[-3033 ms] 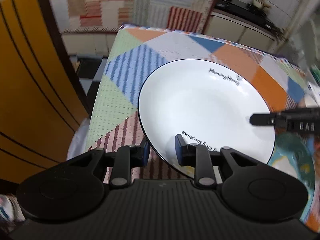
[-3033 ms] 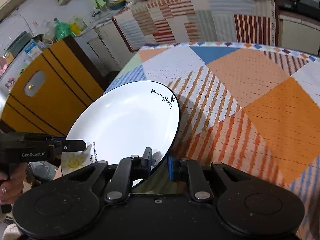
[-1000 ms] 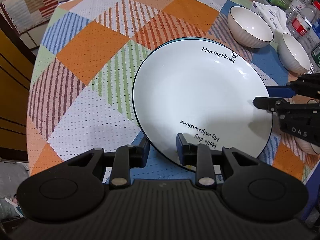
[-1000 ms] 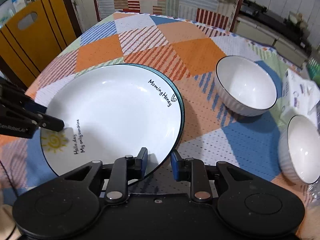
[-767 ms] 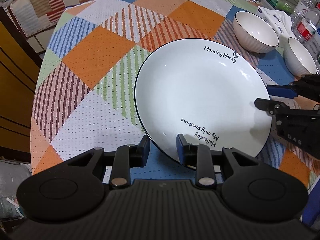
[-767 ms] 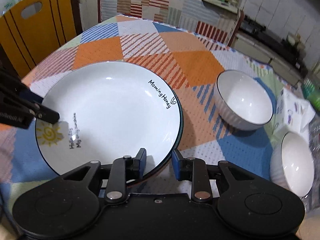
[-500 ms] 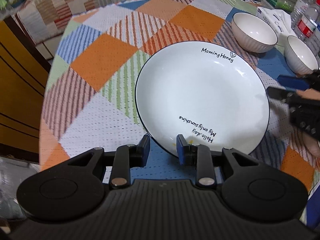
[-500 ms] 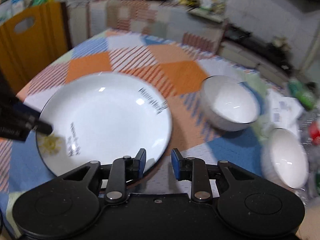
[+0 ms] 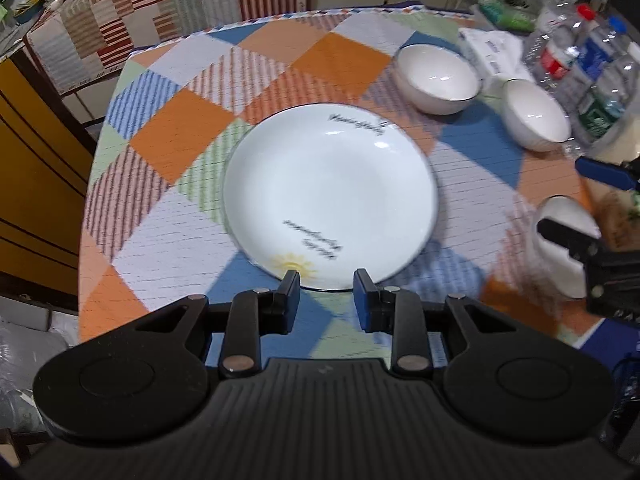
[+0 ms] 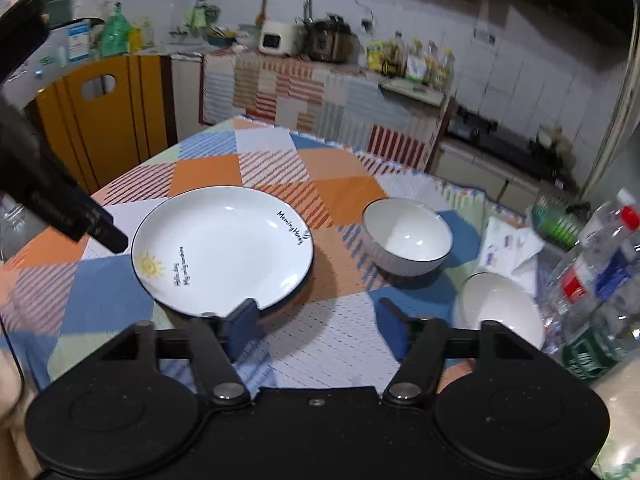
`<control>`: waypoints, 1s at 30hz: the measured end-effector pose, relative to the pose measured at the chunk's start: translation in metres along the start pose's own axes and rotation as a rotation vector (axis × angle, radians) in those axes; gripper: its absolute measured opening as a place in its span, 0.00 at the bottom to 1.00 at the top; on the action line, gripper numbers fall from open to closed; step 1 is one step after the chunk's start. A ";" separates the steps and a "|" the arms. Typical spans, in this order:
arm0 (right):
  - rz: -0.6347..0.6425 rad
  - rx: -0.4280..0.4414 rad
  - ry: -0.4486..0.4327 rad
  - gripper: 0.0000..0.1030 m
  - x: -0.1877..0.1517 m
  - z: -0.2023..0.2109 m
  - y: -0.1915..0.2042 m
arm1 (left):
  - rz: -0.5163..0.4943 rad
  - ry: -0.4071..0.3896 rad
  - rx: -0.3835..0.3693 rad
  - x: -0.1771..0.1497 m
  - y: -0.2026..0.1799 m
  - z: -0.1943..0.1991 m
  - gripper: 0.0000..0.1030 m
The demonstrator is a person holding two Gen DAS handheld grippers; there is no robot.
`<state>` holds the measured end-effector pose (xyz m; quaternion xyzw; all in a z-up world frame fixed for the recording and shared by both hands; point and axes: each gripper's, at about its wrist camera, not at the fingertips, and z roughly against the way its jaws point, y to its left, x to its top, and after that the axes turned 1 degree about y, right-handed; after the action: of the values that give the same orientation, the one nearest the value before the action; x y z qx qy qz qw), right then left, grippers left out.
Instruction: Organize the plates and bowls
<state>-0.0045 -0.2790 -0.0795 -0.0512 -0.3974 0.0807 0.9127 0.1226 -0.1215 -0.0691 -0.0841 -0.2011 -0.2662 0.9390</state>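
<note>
The white plate point(image 9: 330, 196) lies flat near the middle of my table point(image 9: 160, 232), on the patchwork tablecloth point(image 9: 344, 54), with its yellow sun print at the rim nearest my left side and black lettering on both sides of the well. Nothing grips it.

In the left wrist view my left tongs point(image 9: 327, 296) sit at 6 o'clock of the plate, spread apart with only air between the fingers, the tips just short of the sun-printed rim. In the right wrist view my right tongs point(image 10: 316, 326) are spread wide and hold nothing; their left finger overlaps the plate's near edge in the picture, but I cannot tell whether it touches.

In the right wrist view a white bowl point(image 10: 407, 236) with a dark rim stands upright at 3 o'clock of the plate, apart from it. A second bowl point(image 10: 502, 310) stands at 4 o'clock, nearer my right tongs. In the left wrist view a third white bowl point(image 9: 562, 232) shows at the right edge, partly behind a finger of my right tongs, and blurred.

Beyond the bowls, at the table's right edge, stand plastic bottles point(image 10: 600, 264), with a white packet point(image 10: 508, 246) between them and the first bowl. A yellow chair point(image 10: 108, 120) stands at 10 o'clock of the plate, off the table.
</note>
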 end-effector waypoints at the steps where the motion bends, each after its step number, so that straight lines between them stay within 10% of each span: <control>1: 0.006 -0.001 -0.001 0.74 -0.004 0.004 -0.003 | 0.002 -0.006 -0.008 0.000 -0.007 0.003 0.28; 9: -0.068 -0.010 -0.023 0.94 -0.048 0.030 -0.036 | -0.014 -0.054 -0.089 -0.004 -0.064 0.004 0.41; 30: -0.072 0.054 0.129 0.94 -0.128 0.011 -0.052 | -0.073 -0.016 -0.283 -0.011 -0.142 -0.073 0.56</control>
<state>-0.0932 -0.3540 -0.1553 -0.0172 -0.3373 0.0552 0.9396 0.0621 -0.2553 -0.1324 -0.2104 -0.1718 -0.3253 0.9058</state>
